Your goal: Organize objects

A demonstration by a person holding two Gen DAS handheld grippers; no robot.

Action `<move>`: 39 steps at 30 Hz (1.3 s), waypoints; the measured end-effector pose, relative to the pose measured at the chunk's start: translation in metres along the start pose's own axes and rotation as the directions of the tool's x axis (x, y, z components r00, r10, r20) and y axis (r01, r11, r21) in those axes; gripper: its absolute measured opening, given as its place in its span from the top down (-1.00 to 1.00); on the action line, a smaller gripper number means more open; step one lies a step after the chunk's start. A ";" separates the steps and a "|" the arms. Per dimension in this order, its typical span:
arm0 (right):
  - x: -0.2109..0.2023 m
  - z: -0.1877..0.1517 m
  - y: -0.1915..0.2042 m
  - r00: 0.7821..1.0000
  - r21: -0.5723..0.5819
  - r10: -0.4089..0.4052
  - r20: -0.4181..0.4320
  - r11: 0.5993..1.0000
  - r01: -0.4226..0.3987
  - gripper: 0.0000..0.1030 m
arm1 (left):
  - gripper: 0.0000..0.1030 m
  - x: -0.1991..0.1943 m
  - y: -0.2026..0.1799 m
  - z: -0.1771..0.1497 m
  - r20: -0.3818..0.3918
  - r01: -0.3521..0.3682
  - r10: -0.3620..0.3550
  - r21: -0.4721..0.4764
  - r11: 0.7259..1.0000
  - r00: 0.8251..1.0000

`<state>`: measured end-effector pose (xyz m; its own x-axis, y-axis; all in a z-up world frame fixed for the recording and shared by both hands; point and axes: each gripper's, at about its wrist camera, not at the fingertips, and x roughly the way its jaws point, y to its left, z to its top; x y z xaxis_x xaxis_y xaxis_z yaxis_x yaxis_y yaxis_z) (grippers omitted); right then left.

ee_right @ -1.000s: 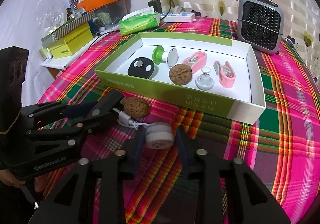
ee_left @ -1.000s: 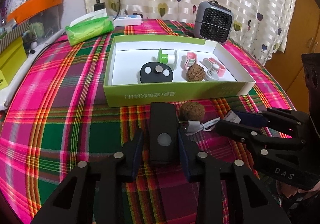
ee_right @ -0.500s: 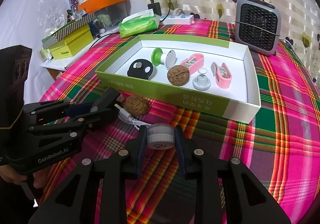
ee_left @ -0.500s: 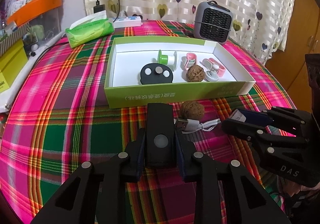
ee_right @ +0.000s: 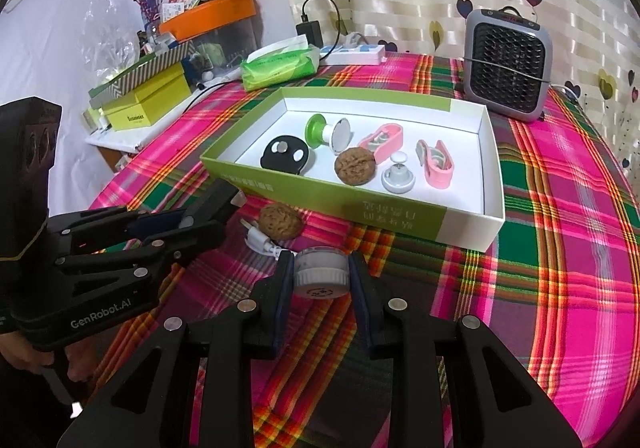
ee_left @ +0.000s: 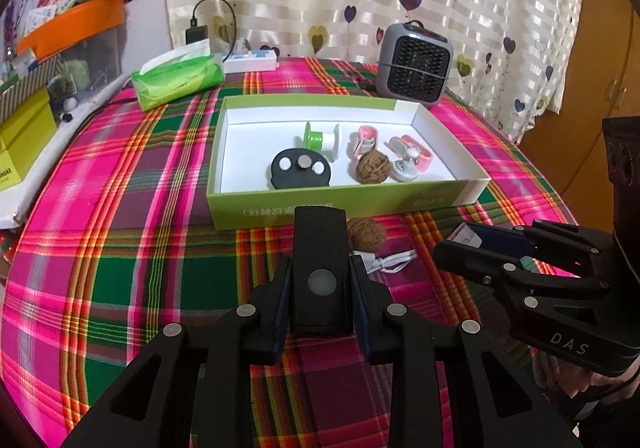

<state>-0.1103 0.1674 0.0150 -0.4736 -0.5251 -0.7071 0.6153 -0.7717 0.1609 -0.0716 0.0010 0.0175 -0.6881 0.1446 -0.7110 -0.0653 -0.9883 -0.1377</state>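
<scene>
Left wrist view shows the counter under its plaid cloth, with the green box as the landmark for everything else. Inside the box lie a black disc, a green spool, a walnut, two pink clips and a small grey knob. Just in front of the box's near wall, a second walnut and a white cable rest on the cloth.

The left hand-held gripper is clamped on a black remote, whose far end overlaps the box's near wall in this view. A second ago the remote lay on the cloth between parted fingers; they have since closed on its sides, and it now appears lifted clear of the cloth.

In the right wrist view, the right hand-held gripper is clamped on a white cap, in front of the box's near wall and just right of the outside walnut. A second ago the cap sat on the cloth by the cable with the fingers around it but loose; now the pads press its rim and it looks raised.

Both pickups seem secured, so I judge the carrying step toward the box can begin. The outside walnut and cable have stayed put in front of the box and are yet to be stowed; the box's contents are unchanged.
</scene>
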 end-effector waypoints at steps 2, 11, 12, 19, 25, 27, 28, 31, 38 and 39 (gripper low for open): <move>-0.002 0.001 0.001 1.000 -0.001 0.002 0.008 1.000 -0.002 0.44 | 0.51 -0.002 -0.002 0.001 0.007 0.006 -0.006 0.002 1.000 1.000; -0.010 0.007 0.000 0.999 -0.003 0.000 0.033 1.000 0.000 0.44 | 0.51 -0.006 -0.007 0.008 0.029 0.015 -0.015 0.009 1.000 0.999; -0.010 0.007 -0.001 0.999 -0.003 0.000 0.035 1.000 0.000 0.44 | 0.51 -0.006 -0.008 0.009 0.031 0.015 -0.016 0.010 1.000 0.999; -0.012 0.011 -0.001 0.999 -0.006 -0.002 0.048 1.000 0.003 0.44 | 0.51 -0.006 -0.014 0.014 0.040 0.019 -0.020 0.023 1.000 0.999; -0.013 0.013 -0.001 0.999 -0.010 -0.004 0.053 1.000 0.004 0.44 | 0.51 -0.005 -0.015 0.017 0.041 0.019 -0.020 0.028 0.999 0.999; -0.013 0.014 -0.001 0.999 -0.010 -0.005 0.054 1.000 0.005 0.44 | 0.51 -0.005 -0.015 0.017 0.042 0.020 -0.021 0.027 0.999 0.999; -0.013 0.014 -0.002 0.999 -0.011 -0.005 0.054 1.000 0.005 0.44 | 0.51 -0.005 -0.015 0.017 0.042 0.020 -0.021 0.027 0.999 0.999; -0.013 0.015 -0.002 0.998 -0.013 -0.007 0.056 1.000 0.007 0.44 | 0.51 -0.005 -0.016 0.020 0.044 0.021 -0.022 0.025 0.999 0.999; -0.013 0.022 -0.004 0.998 -0.015 -0.012 0.065 1.000 0.013 0.44 | 0.51 -0.002 -0.013 0.030 0.052 0.021 -0.022 0.024 1.000 0.998; -0.012 0.023 -0.005 0.998 -0.015 -0.013 0.066 1.000 0.014 0.44 | 0.51 -0.001 -0.013 0.030 0.052 0.020 -0.021 0.023 1.000 0.998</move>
<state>-0.1221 0.1690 0.0392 -0.5223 -0.5373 -0.6622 0.6180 -0.7736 0.1403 -0.0918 0.0120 0.0412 -0.7232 0.1626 -0.6712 -0.0957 -0.9861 -0.1358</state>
